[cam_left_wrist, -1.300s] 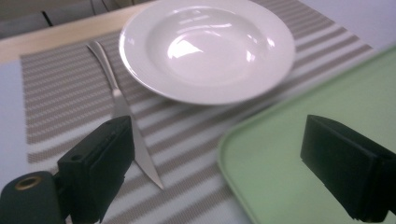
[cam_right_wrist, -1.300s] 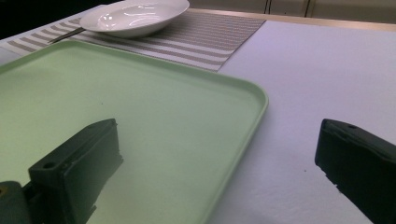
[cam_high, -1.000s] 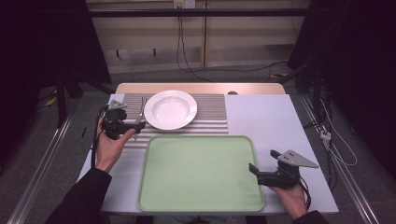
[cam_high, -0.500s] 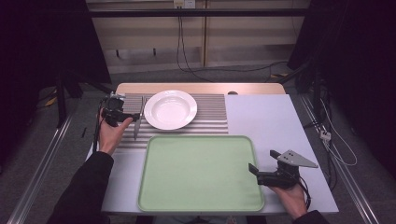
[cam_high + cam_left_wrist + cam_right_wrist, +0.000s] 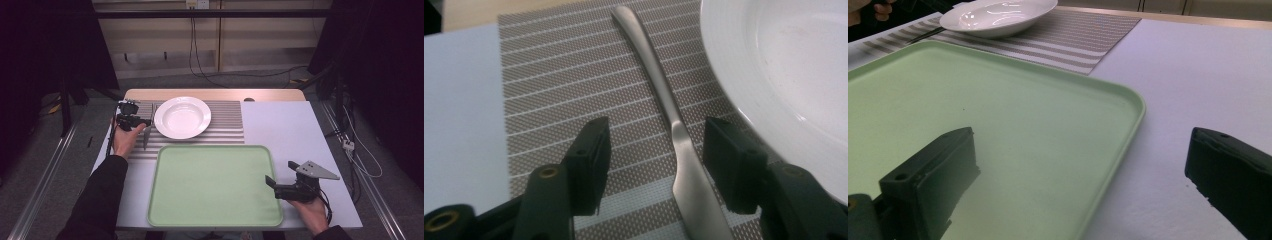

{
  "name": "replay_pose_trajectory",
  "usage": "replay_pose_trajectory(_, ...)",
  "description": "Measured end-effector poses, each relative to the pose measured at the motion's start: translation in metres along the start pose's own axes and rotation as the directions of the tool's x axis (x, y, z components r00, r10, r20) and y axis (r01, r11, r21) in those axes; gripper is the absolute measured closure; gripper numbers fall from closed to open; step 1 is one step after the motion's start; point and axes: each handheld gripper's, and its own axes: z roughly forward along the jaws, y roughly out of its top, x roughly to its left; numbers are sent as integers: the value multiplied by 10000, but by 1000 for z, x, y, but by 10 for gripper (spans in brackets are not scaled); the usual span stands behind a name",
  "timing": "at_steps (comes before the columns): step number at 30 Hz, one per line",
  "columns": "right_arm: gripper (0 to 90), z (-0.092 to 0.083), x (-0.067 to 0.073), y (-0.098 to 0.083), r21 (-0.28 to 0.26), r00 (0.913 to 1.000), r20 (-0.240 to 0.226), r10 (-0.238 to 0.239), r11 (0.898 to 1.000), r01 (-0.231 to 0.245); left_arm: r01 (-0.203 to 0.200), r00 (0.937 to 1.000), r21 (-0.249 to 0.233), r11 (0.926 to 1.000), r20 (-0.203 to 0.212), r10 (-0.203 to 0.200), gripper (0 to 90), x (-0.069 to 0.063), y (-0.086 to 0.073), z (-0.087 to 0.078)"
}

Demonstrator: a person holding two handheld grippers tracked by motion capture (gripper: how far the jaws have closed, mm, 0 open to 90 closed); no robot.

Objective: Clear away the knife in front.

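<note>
Tray [image 5: 215, 187] and plate [image 5: 182, 117] sit bare; both hand-held grippers' jaws gape, gripping nothing.

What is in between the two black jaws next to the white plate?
A metal utensil handle lies on the striped mat between the left gripper's open jaws, nearer the jaw beside the plate; the left gripper view shows it.

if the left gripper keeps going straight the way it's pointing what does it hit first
Most likely the metal utensil. The left gripper is open, its jaws either side of the handle, which lies on the striped placemat beside the white plate. Height above it is hard to judge.
</note>
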Motion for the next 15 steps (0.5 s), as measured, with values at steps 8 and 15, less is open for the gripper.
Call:
replay_pose_trajectory(8, 4, -1, -1, 0, -36, 10000, 3, 22, 10000, -22, 30, 9999, 255, 9997, 138, -34, 581, -2, 4, 13)
replay_pose_trajectory(15, 10, -1, 1, 0, -34, 10000, -30, -56, 10000, 56, 131, 9994, 243, 9996, 318, -139, 618, 1, 7, 16)
